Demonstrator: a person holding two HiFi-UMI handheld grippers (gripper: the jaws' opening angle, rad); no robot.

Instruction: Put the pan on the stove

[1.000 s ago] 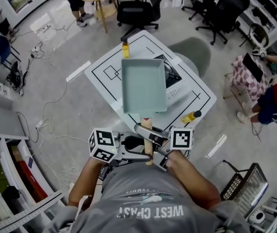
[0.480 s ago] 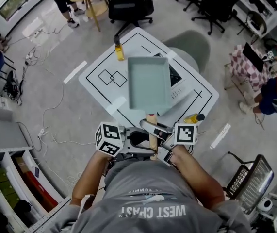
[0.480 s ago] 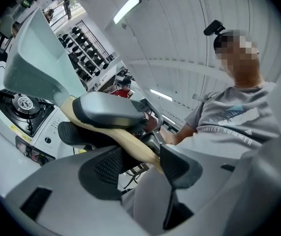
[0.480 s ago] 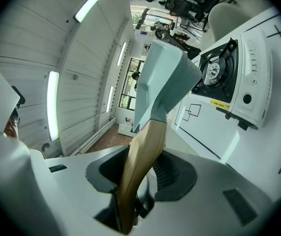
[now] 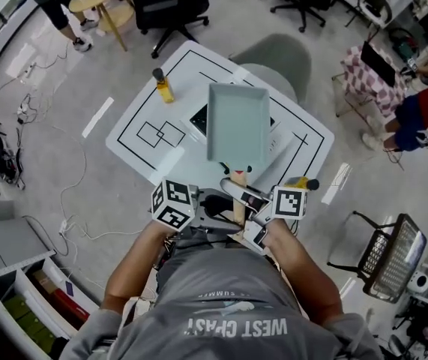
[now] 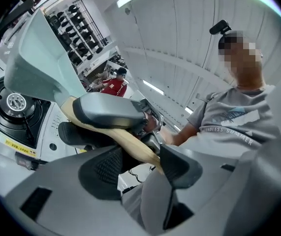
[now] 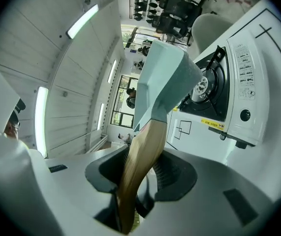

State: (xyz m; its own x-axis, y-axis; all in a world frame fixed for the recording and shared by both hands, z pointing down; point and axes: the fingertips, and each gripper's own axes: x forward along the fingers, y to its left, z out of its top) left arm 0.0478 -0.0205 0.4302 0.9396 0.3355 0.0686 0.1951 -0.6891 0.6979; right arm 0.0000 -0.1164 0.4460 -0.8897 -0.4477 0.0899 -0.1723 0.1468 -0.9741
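White worktop [image 5: 135, 111], black line markings; stove [image 5: 276, 139] at its middle, yellow bottle [image 5: 163, 87] left of the stove. Pan [image 5: 236, 122], empty, is held clear of the surface over the stove, with its wooden handle [image 5: 237, 197] pointing back at the person. Right gripper [image 7: 140, 176]: fingers clamped on the handle, nearer the stove. Left gripper [image 6: 133, 159]: fingers closed on the handle's butt end, farther from the stove. Judgement: the long axis runs straight out from both grippers, the burner [image 6: 15, 101] is below, and the pan is not yet set down.
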